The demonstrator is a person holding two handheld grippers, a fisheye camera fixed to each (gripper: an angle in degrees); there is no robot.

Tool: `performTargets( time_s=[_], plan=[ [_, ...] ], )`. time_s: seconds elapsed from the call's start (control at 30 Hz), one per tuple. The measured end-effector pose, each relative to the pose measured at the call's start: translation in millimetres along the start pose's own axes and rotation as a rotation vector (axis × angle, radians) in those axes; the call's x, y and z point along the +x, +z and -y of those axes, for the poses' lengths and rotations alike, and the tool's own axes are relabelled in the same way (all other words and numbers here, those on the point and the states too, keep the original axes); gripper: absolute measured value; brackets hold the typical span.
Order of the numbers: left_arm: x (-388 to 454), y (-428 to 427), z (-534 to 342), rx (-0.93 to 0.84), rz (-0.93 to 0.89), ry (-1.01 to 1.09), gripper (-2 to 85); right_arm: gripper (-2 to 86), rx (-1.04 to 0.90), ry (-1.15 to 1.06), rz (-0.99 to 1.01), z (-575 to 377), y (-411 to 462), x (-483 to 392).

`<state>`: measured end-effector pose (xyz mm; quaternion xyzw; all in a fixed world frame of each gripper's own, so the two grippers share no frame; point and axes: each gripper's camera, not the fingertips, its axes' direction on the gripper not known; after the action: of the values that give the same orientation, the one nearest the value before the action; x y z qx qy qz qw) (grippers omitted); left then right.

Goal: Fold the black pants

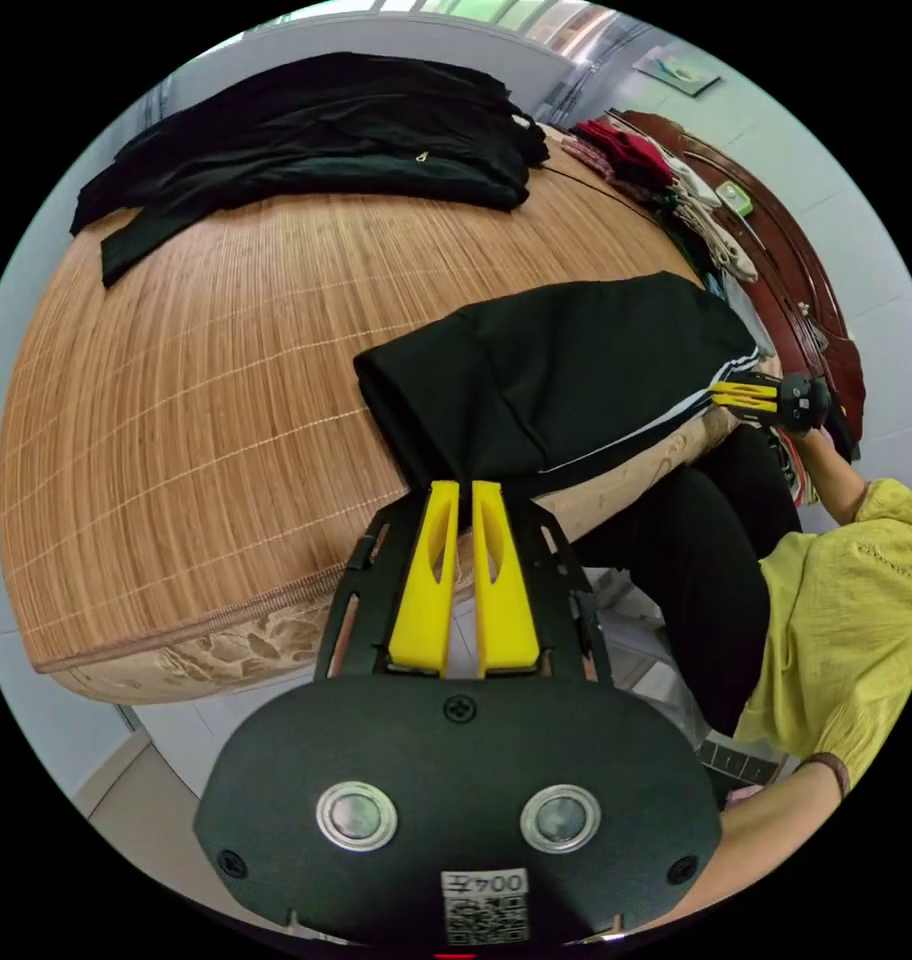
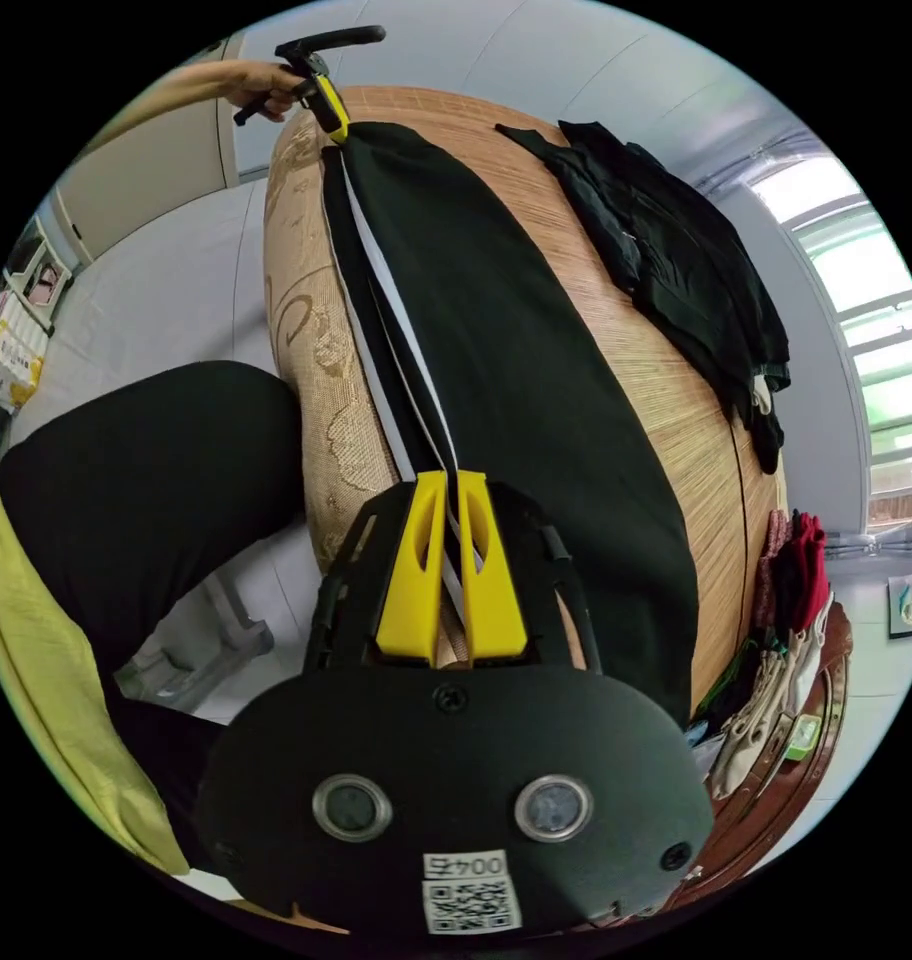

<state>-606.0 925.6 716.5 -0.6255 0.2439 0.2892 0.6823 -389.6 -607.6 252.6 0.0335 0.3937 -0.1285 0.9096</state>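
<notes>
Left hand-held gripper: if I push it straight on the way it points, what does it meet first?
The left hand-held gripper is already clamped on the black pants, so it would push into that fabric first. Beyond lies the bamboo mat, then probably the dark clothes pile; depth is unclear.

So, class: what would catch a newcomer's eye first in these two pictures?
The black pants with white side stripes lie along the woven bamboo mat's near edge, the left claw and right claw each shut on an end. A heap of dark clothes lies at the far side.
</notes>
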Motion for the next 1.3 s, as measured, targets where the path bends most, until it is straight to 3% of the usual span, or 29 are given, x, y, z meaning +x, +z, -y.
performTargets(
  time_s=[0.23,0.37,0.47,0.57,0.7,0.87,1.17,1.3],
  plan=[
    [-3.6,-112.0,22.9,-0.089,-0.02,-0.067,1.4,3.2,-0.009,0.148,0.2,-12.5,22.2,33.3],
    [18.8,-222.9,34.9,-0.091,0.13,-0.127,1.4,4.4,0.021,0.259,0.338,-30.3,27.5,55.4],
    [64.0,-314.7,56.4,0.007,0.217,-0.132,1.3,5.0,0.064,0.317,0.356,-43.8,24.4,60.5],
    [130.8,-376.9,106.4,0.118,0.181,-0.054,0.9,3.4,0.105,0.371,0.386,-62.4,17.7,64.4],
    [223.8,-374.8,207.9,0.023,0.15,0.07,0.4,-0.1,0.102,0.462,0.411,-98.9,12.3,73.8],
    [354.4,-343.9,349.6,-0.205,0.295,0.214,0.3,-0.7,-0.001,0.606,0.315,-180.0,7.4,102.6],
    [490.9,-408.0,447.6,-0.427,0.618,0.474,0.2,-0.5,-0.192,0.873,0.249,-324.6,34.6,151.6],
    [511.5,-452.5,487.6,-0.492,0.636,0.416,0.2,0.4,-0.207,0.913,0.257,-356.5,46.9,151.5]
  ],
)
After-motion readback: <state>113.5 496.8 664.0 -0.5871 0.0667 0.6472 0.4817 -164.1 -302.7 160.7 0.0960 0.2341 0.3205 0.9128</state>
